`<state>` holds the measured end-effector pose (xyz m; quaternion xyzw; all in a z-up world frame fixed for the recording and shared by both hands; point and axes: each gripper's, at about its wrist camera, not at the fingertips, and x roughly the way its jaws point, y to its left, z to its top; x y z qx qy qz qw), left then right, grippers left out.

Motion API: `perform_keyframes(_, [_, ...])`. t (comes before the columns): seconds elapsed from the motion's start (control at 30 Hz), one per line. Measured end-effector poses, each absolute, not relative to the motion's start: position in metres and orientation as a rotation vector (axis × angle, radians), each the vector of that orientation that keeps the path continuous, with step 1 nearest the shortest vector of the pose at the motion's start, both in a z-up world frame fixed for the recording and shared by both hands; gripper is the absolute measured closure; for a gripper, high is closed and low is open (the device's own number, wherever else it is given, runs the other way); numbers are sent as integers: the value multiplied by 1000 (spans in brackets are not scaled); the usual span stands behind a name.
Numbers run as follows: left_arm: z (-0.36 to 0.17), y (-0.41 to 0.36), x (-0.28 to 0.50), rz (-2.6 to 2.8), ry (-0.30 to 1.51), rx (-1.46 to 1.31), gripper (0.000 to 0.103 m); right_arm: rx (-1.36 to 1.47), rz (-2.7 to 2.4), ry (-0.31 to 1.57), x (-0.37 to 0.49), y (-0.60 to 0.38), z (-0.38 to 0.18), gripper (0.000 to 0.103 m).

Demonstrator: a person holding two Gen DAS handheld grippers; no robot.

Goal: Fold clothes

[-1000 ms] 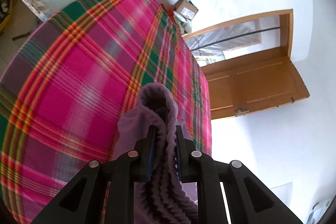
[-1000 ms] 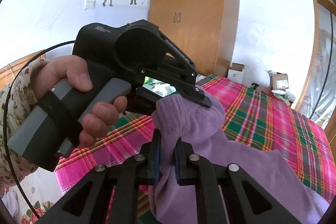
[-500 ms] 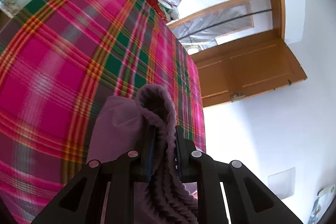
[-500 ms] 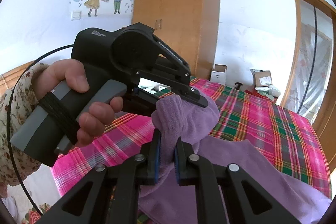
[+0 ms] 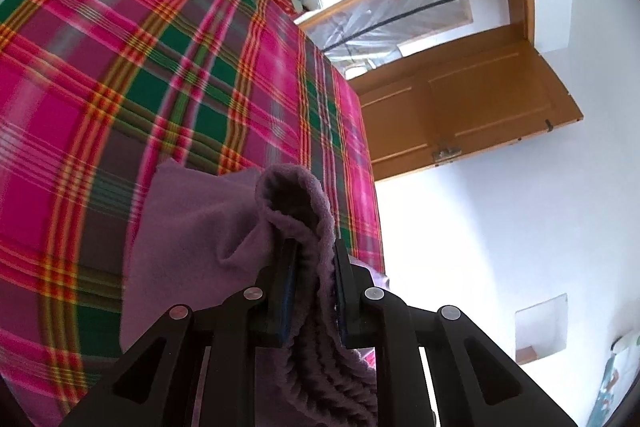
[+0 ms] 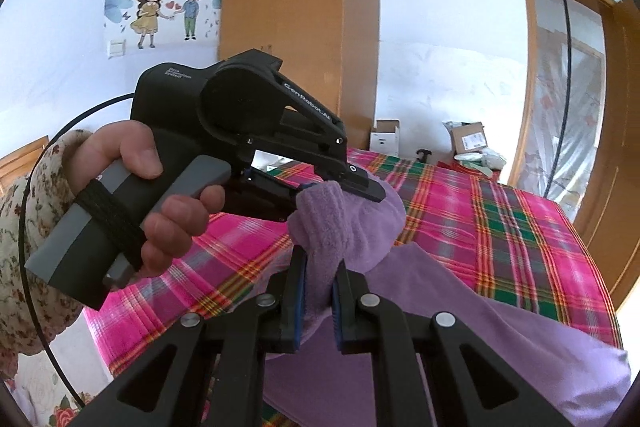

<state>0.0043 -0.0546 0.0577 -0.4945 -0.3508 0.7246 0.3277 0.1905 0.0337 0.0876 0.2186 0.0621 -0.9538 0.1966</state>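
Note:
A purple fleece garment point(image 5: 192, 247) lies partly on the plaid bed point(image 5: 120, 75) and is lifted at one edge. My left gripper point(image 5: 314, 251) is shut on a bunched fold of that purple garment, which bulges up past its fingertips. In the right wrist view, my right gripper point(image 6: 320, 267) is shut on another fold of the purple garment point(image 6: 460, 307), just beside the left gripper's fingers point(image 6: 360, 183). A hand point(image 6: 160, 211) in a floral sleeve holds the left gripper. The rest of the cloth trails back to the right over the bed.
The bed's plaid cover point(image 6: 500, 211) spreads ahead. A wooden wardrobe point(image 6: 300, 39) stands at the back wall, a wooden door point(image 5: 472, 107) hangs open beside the bed. Cardboard boxes point(image 6: 468, 141) and clutter lie on the floor past the bed.
Both grippers have moved together across the bed with the garment's edge held between them. More of the flat purple cloth now shows under the left gripper, and the door has drawn nearer.

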Motion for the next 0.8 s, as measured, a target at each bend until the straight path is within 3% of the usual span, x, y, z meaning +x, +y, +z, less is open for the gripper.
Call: perform_keyframes(0.8, [20,13,1,1816,-855,-1434,86,778,-2713,75,193,102,47,92])
